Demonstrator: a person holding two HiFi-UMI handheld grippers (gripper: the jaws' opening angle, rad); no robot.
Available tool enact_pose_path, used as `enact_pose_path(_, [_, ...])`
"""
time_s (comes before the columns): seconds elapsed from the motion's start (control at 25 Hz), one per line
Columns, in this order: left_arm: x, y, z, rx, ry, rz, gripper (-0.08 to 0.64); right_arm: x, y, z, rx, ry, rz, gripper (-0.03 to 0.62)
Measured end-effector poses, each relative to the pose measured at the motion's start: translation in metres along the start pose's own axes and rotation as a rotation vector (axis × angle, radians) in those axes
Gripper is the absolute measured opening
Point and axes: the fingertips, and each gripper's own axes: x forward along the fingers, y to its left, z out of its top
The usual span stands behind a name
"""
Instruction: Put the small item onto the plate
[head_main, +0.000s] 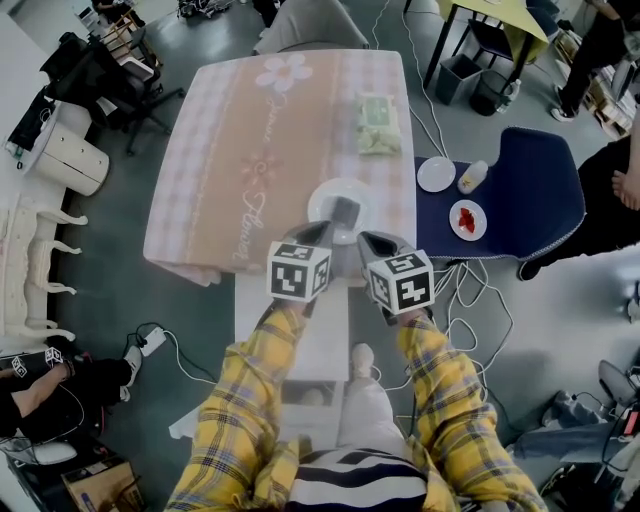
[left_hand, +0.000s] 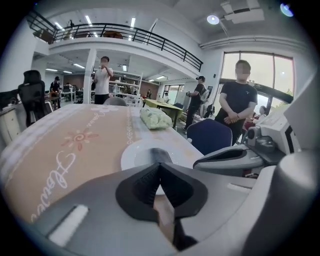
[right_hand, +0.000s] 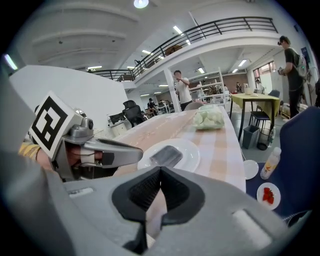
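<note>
At lower centre of the head view, the left gripper (head_main: 328, 232) and right gripper (head_main: 372, 242) both have their jaws together, holding nothing. Just beyond them, mid-frame, the item (head_main: 345, 212), a small grey block, lies on the plate (head_main: 322, 200). It looks light and stiff, probably easiest to pinch across its narrow sides.

Cool, even indoor light here, with a ceiling lamp (left_hand: 213, 19) glowing overhead and a window (left_hand: 282, 75) blazing white at right. Shadows sit soft on the desk (head_main: 250, 150), and the plate (head_main: 320, 205) looks washed pale. Both gripper views bulge at the edges, the corners go dark, and the nearest bodywork is blurred.
</note>
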Motion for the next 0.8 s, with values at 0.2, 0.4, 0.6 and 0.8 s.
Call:
enact_pose_path(0.2, [-0.02, -0.008, -0.022, -0.032, 0.022, -0.026, 0.003, -0.009, 0.012, -0.006, -0.002, 0.005, -0.012, -0.002])
enact_pose_path(0.4, [-0.045, -0.017, -0.038, -0.051, 0.029, -0.063, 0.002, -0.022, 0.024, -0.014, 0.004, 0.003, -0.037, -0.002])
enact_pose_path(0.6, [-0.074, -0.029, -0.048, -0.044, 0.022, -0.093, 0.002, -0.039, 0.04, -0.02, 0.009, -0.01, -0.057, -0.002])
enact_pose_path(0.8, [-0.104, -0.034, -0.061, -0.054, 0.005, -0.1, 0.002, -0.055, 0.057, -0.03, 0.007, -0.011, -0.079, -0.002])
